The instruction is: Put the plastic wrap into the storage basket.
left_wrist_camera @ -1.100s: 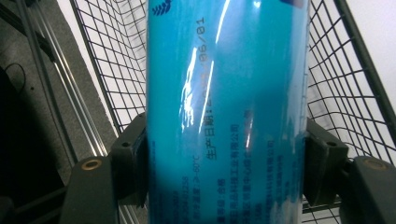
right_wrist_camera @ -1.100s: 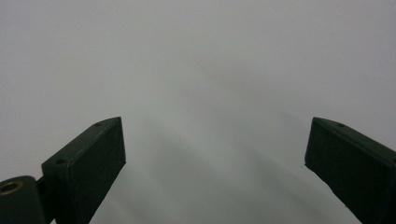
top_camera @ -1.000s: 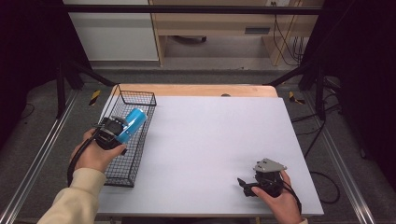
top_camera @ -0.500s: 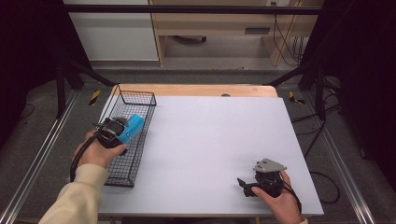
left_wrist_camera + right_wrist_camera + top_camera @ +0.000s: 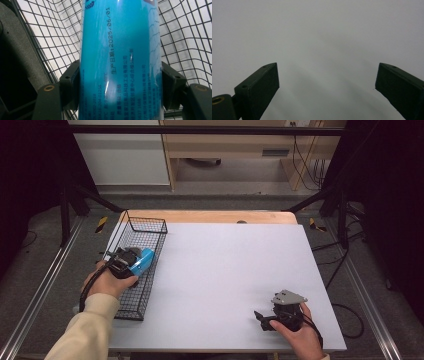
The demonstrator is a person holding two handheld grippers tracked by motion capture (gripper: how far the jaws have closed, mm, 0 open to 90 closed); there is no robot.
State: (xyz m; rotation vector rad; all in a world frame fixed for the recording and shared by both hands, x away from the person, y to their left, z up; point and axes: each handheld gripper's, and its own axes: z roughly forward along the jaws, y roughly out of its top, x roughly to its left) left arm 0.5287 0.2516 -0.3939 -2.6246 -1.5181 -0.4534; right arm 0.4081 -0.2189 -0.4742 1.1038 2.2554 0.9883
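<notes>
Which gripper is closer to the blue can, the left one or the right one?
Left. The left gripper is clamped on the blue can over the wire basket. The right gripper sits far off on the white table, near its front right corner.

Glossy, probably plastic blue bottle (image 5: 120, 60); black wire basket (image 5: 150, 227)

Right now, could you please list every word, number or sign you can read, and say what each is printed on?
"2025/06/01": on the blue can, running along its side.
"生产日期:" on the can, just before that date.
Other Chinese lines and a code lower on the can: too blurred to read.
White marks at the can's top edge: cut off, unreadable.
Basket, table, left gripper: no text.
</notes>
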